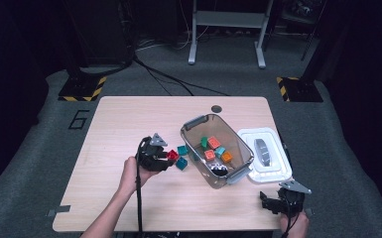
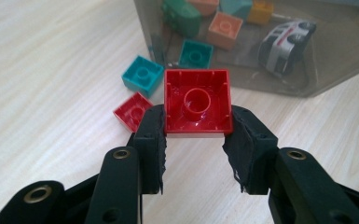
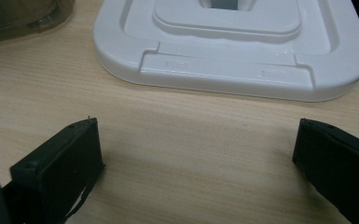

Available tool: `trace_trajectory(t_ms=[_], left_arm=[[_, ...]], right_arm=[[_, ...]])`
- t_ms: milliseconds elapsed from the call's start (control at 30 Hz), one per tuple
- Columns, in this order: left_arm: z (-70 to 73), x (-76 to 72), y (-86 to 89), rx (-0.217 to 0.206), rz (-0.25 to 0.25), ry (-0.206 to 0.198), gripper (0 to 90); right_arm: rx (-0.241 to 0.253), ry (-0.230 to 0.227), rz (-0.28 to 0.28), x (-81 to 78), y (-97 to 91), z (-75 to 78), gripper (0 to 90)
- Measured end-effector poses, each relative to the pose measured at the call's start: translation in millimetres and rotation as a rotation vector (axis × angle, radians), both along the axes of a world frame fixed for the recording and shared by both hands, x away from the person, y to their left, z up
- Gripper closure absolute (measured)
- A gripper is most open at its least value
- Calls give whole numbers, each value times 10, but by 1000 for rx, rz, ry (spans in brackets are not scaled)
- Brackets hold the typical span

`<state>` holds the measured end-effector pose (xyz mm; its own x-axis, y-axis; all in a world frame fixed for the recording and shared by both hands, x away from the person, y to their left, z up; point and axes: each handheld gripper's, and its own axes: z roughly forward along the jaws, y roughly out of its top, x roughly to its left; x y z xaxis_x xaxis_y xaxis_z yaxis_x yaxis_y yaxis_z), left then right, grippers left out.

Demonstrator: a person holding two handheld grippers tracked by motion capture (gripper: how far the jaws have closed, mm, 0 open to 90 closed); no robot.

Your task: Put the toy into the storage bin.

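Red plastic catches the eye first: a square red brick (image 2: 196, 101), glossy, its hollow underside with one round tube facing the left gripper's camera, is pinched by two opposite walls between the black padded jaws of the left gripper (image 2: 196, 140). In the high view that gripper (image 1: 164, 157) sits above the table (image 1: 129, 124), just left of the bin (image 1: 196, 122), with the brick (image 1: 172, 155) at its tip and clear of the wood.

The bin is a smoky, see-through plastic tub with grey handles and rounded corners, standing askew near the table's middle. Inside it lie several small bricks in orange (image 2: 224, 29), green (image 2: 182, 15), teal and yellow (image 2: 261, 11), loosely scattered, plus a toy car (image 2: 285, 39) in white and grey, tipped against the near wall. Its white lid (image 1: 265, 154), a smooth moulded rectangle with a raised centre and a grey grip, lies flat on the table touching the bin's right side.

Outside the bin, just beyond the held brick, a teal brick (image 2: 142, 74) and a smaller red brick (image 2: 133, 111) rest studs-down on the pale wood grain; another teal brick (image 2: 196, 53) lies right against the bin's wall, and I can't tell through the plastic which side of it.

The right gripper (image 1: 273, 202) rests low at the table's near right corner, jaws spread wide with nothing between them, the lid's edge (image 3: 233, 70) just ahead.
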<state>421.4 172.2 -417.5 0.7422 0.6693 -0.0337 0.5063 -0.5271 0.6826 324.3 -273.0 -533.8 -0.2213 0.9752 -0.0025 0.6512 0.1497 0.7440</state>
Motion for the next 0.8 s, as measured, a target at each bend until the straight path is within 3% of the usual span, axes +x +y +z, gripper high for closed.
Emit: trace_trajectory(t_ms=[500,800], left_arm=[[456,145,-259,-7,-45,-79,591],[539,235,-543,9,-90,-84,591]], right_arm=[[0,0,0,0,0,0,6],[0,0,-1,0,0,0,6]])
